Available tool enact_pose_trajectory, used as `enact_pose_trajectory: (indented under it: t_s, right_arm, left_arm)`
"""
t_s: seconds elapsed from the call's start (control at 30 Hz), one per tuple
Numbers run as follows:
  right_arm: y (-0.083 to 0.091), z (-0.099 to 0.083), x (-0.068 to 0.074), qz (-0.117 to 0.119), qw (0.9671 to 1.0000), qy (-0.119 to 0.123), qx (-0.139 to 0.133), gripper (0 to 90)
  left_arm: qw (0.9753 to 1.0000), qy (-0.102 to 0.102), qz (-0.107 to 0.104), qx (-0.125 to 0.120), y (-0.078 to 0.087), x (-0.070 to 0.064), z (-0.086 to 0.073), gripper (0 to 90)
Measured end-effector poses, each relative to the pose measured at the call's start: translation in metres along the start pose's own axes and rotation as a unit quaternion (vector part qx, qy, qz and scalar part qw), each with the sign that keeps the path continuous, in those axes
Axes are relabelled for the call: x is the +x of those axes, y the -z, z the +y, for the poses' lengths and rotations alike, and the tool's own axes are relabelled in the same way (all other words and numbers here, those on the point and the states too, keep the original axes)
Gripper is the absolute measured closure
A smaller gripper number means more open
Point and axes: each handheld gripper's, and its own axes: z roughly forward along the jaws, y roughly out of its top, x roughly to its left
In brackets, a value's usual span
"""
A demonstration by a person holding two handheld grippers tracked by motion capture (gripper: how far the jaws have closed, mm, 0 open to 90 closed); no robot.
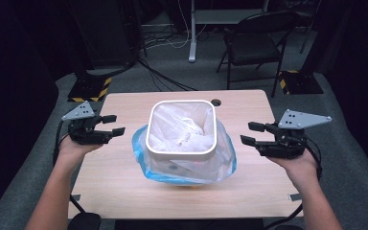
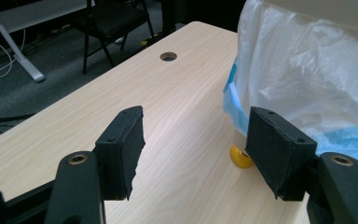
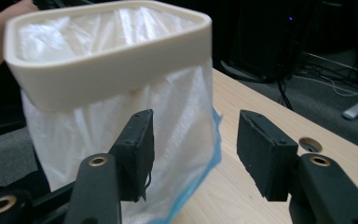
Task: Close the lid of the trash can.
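**Fingers apart on both sides of the lined bin**

Fingers of the left gripper (image 1: 111, 125) and right gripper (image 1: 252, 133) are spread, gripping nothing. Between them, apart from both, the white bin (image 1: 181, 128) stands upright mid-surface (image 1: 115, 182), its plastic bag (image 1: 223, 158) draped over the outside, blue-edged at the bottom.

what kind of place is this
Probably a lab or recording workspace, not a home: a bare wooden table on grey carpet, loose cables on the floor, a folding chair, and hazard-striped stand bases in a dark room.
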Motion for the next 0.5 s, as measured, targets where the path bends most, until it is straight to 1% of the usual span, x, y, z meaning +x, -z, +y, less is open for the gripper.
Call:
enact_pose_trajectory:
  t_s: [0.07, 0.17, 0.23, 0.37, 0.4, 0.5]
  right_arm:
    - [-0.001, -0.007, -0.003, -0.008, 0.9999, -0.006, 0.004, 44.8]
    - [-0.004, -0.017, -0.007, -0.023, 0.9995, -0.011, 0.019, 42.7]
    - [-0.008, -0.024, -0.010, -0.034, 0.9990, -0.014, 0.025, 39.8]
    - [-0.014, -0.037, -0.014, -0.048, 0.9978, -0.033, 0.030, 33.4]
    - [-0.015, -0.039, -0.015, -0.052, 0.9975, -0.034, 0.032, 32.0]
    - [-0.019, -0.047, -0.016, -0.077, 0.9958, -0.035, 0.035, 27.9]
  left_arm:
    - [1.0000, 0.002, 0.002, 0.000, -0.001, 0.001, -0.004, 36.0]
    - [1.0000, 0.007, 0.001, 0.000, -0.003, 0.001, -0.011, 35.9]
    - [0.9999, 0.010, 0.001, 0.002, -0.005, 0.002, -0.016, 35.6]
    - [0.9998, 0.018, 0.003, 0.006, -0.009, 0.004, -0.025, 34.6]
    - [0.9998, 0.019, 0.005, 0.007, -0.011, 0.004, -0.027, 34.0]
    - [0.9997, 0.018, 0.009, 0.011, -0.014, 0.004, -0.033, 33.3]
